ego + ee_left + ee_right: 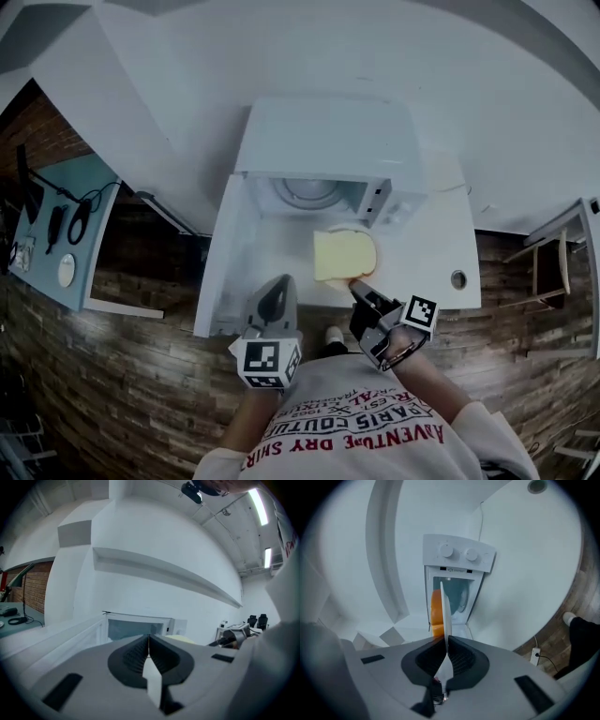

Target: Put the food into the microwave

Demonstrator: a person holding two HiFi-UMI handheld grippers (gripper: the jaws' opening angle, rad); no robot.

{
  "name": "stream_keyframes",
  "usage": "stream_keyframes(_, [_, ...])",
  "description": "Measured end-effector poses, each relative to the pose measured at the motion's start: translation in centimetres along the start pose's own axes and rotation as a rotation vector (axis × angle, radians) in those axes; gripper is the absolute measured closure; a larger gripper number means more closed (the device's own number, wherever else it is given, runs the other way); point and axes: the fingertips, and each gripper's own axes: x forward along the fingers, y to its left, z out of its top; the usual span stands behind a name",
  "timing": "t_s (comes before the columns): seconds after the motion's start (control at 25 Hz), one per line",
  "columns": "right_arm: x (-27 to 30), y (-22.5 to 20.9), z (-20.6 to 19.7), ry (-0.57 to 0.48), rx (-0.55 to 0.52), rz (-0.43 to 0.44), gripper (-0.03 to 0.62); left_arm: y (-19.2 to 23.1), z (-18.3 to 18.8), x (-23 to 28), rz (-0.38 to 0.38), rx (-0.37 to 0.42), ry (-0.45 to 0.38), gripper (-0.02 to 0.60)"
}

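Note:
A white microwave stands on the white table with its cavity open and the glass turntable showing. Just in front of it, a white plate carries a pale yellow slice of food. My right gripper is shut on the plate's near rim. In the right gripper view the plate runs edge-on out of the right gripper, with the orange-yellow food before the open cavity. My left gripper is shut and empty, left of the plate. The left gripper points at the cavity.
A teal desk with cables stands at the far left and a chair at the right. The table has a round cable hole. A power strip lies on the wood floor. A shelf runs along the wall.

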Motion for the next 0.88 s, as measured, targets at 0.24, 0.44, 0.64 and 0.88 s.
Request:
stream_keyframes(0.24, [2.8, -0.2, 4.1, 0.069, 0.015, -0.003, 0.572, 0.6, 1.2, 5.2, 0.062, -0.022, 0.000, 0.574])
stream_keyframes(0.44, [4.9, -1.3, 6.1, 0.042, 0.061, 0.006, 0.571, 1.1, 0.8, 7.6, 0.074, -0.030, 0.038, 0.574])
stream_keyframes(0.64, [6.8, -2.9, 6.0, 0.039, 0.104, -0.028, 0.571, 2.5, 0.8, 9.8, 0.066, -0.029, 0.058, 0.574])
stream_keyframes(0.88, [10.2, -2.9, 6.9, -0.025, 0.077, -0.020, 0.571, 4.9, 0.4, 12.5, 0.031, -0.013, 0.096, 0.574])
